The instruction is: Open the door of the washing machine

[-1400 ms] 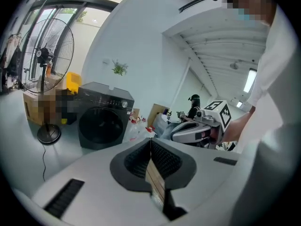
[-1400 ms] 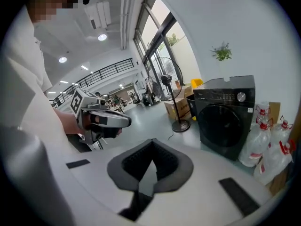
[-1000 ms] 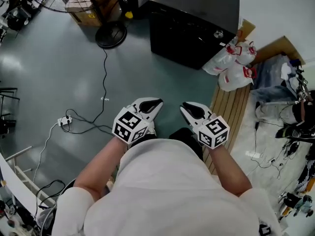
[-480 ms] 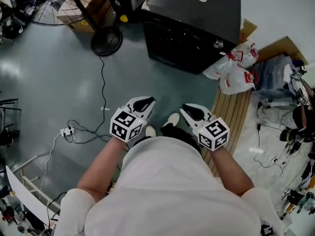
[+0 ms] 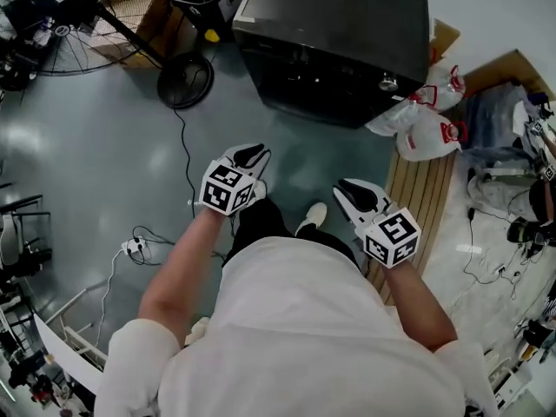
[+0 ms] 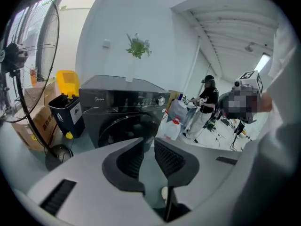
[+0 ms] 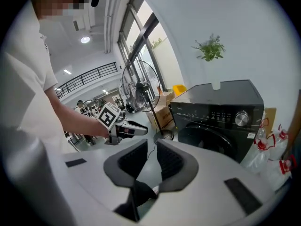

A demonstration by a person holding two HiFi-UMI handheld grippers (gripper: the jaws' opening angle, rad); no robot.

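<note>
The left gripper (image 5: 250, 155) and right gripper (image 5: 354, 191) are held empty, jaws parted, apart from the shut washing machine (image 5: 334, 55).

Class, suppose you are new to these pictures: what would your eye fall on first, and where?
The black washer stands at the top of the head view, its round door shut. Below it the left gripper and right gripper hang open and empty, short of it. A big fan stands upper left.
</note>
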